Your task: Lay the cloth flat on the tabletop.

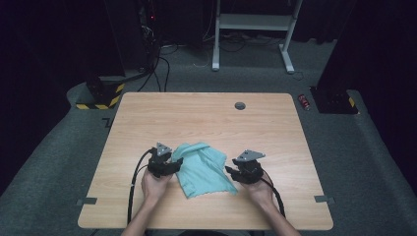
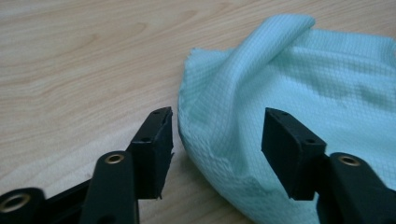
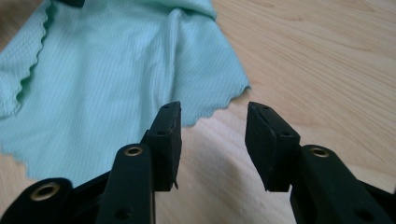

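A mint-green cloth (image 1: 204, 169) with a fine waffle weave lies on the pale wood-grain table (image 1: 196, 113).

My left gripper (image 2: 217, 135) view cuts the cloth (image 2: 299, 93) off at its right edge; my right gripper (image 3: 212, 140) view crops the cloth's far-left part.

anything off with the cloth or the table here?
Nothing damaged or spilled. The mint cloth lies loosely folded and skewed to the wooden table's edges, with a raised ridge near its left side. Both tongs, left and right, stand open, gripping nothing.
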Tool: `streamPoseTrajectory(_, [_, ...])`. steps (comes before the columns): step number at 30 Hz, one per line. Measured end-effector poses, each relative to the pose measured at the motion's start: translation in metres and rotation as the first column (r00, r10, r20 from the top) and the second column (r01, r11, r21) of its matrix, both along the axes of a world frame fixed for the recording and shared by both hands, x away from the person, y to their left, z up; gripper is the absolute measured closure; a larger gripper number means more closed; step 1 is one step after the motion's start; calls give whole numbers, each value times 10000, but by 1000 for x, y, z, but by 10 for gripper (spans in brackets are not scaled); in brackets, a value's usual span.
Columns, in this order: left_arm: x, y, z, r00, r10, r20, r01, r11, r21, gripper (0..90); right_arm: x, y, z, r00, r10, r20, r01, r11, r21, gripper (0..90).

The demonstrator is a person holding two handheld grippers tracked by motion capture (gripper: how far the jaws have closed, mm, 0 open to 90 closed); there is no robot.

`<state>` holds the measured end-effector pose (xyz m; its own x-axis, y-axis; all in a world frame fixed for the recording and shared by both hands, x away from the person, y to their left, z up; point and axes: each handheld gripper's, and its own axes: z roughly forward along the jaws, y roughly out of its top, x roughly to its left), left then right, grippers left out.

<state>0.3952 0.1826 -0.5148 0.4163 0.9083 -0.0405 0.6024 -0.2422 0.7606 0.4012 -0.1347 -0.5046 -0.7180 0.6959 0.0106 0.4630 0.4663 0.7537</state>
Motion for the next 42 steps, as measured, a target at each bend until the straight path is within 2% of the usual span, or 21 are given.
streamPoseTrajectory(2, [-2,0,-2,10000,-19,49,18,9998,197,405,5,4,1,9999,-96,-87,97,9999,108,606])
streamPoseTrajectory(5, [-4,1,-9,9999,133,-19,-133,9999,24,394,15,10,1,9992,-225,-326,226,9997,24,630])
streamPoseTrajectory(7, [-6,0,-12,9998,189,50,-189,9998,105,392,22,15,1,9976,-386,-577,393,9992,107,626])
streamPoseTrajectory(12, [-7,-4,-12,9995,235,189,-244,9985,493,380,32,26,-3,9947,-762,-689,749,9970,-204,604])
streamPoseTrajectory(17, [-7,-4,-12,9992,372,110,-376,9985,397,360,35,31,-10,9922,-893,-866,831,9939,-729,657])
streamPoseTrajectory(20, [-7,-4,-12,9992,377,101,-380,9985,393,357,36,32,-9,9940,-665,-866,601,9954,-748,787])
streamPoseTrajectory(21, [-7,-4,-12,9992,379,99,-383,9985,390,357,35,33,-9,9953,-597,-762,531,9948,-867,817])
streamPoseTrajectory(24, [-7,-4,-12,9992,382,98,-386,9985,383,356,35,33,-8,9950,-526,-851,446,9946,-933,883])
streamPoseTrajectory(34, [-6,-4,-12,9996,263,79,-266,9989,383,341,35,30,11,9976,-377,-576,324,9954,-905,900])
streamPoseTrajectory(42, [0,-3,-12,9999,139,52,-141,9991,400,319,38,17,20,9963,-709,-475,677,9955,-669,900])
